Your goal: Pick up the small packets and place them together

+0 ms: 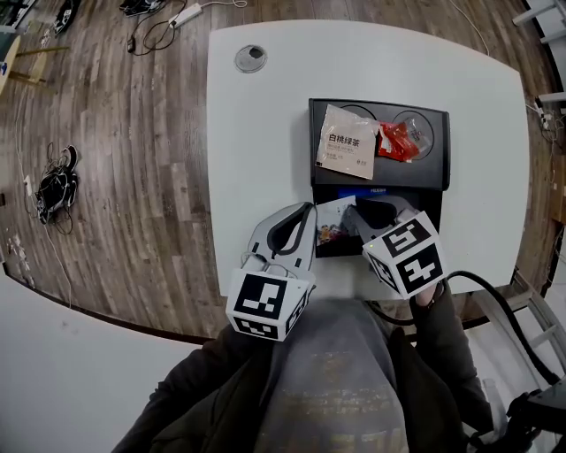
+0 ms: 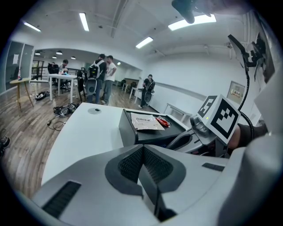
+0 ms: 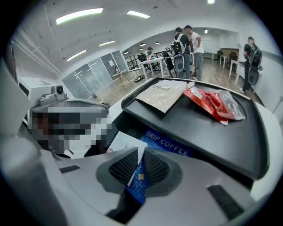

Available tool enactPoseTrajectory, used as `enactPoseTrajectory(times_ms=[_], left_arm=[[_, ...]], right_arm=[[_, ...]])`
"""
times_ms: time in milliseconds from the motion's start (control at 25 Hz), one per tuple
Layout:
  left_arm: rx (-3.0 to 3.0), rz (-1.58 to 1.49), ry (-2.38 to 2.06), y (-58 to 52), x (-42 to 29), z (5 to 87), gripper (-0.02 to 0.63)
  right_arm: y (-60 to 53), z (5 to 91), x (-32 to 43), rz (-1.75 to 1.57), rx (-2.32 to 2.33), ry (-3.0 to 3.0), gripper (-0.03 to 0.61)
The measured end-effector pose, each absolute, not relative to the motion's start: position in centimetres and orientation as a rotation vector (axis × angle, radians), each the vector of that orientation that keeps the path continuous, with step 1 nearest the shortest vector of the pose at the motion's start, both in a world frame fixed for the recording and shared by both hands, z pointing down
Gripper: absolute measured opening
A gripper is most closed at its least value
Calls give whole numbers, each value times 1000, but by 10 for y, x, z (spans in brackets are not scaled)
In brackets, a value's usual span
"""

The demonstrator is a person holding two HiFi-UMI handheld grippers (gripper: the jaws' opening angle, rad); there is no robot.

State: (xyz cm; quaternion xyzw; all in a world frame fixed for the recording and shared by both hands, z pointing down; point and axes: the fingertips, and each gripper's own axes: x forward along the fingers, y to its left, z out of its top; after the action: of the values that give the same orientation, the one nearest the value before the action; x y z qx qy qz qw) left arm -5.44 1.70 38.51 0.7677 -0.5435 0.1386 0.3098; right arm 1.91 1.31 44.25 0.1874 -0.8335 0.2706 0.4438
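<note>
A black stand (image 1: 438,177) on the white table (image 1: 256,133) carries a beige packet (image 1: 347,142) and a red packet (image 1: 398,142) on its top. In front of it lie a blue "DRIP COFFEE" packet (image 3: 166,142) and a white packet (image 1: 332,221). My right gripper (image 3: 140,152) is shut on the blue packet's near end, with a white edge beside it between the pads. My left gripper (image 1: 305,212) hovers just left of these packets; in the left gripper view its jaws (image 2: 142,148) are shut with nothing between them.
A round cable hole (image 1: 250,58) sits at the table's far left. Cables (image 1: 55,186) and a power strip (image 1: 186,13) lie on the wooden floor to the left. Several people (image 2: 101,77) stand among desks far behind.
</note>
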Motion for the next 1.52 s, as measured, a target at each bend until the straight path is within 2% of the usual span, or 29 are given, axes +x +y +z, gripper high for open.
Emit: enactPoseTrajectory(times_ms=[240, 280, 320, 920, 960, 1040, 1080, 1520], left_arm=[[2026, 363, -1435, 19, -57, 386, 3], [2026, 362, -1435, 19, -57, 386, 3], [2026, 361, -1434, 20, -57, 386, 3], [2036, 347, -1435, 26, -56, 384, 3], [2036, 346, -1436, 26, -57, 384, 3], [2034, 345, -1436, 26, -58, 384, 3], [2033, 344, -1436, 26, -58, 384, 3], [2025, 336, -1437, 24, -66, 387, 3]], right_arm=[[13, 446, 20, 725, 456, -2073, 49], [13, 444, 19, 715, 451, -2082, 43], [13, 442, 17, 705, 445, -2095, 8], [18, 439, 17, 634, 472, -2115, 5], [17, 441, 18, 631, 473, -2104, 31], [19, 446, 20, 647, 458, -2082, 143], [20, 448, 20, 661, 454, -2072, 156], [12, 452, 34, 757, 556, -2002, 161]])
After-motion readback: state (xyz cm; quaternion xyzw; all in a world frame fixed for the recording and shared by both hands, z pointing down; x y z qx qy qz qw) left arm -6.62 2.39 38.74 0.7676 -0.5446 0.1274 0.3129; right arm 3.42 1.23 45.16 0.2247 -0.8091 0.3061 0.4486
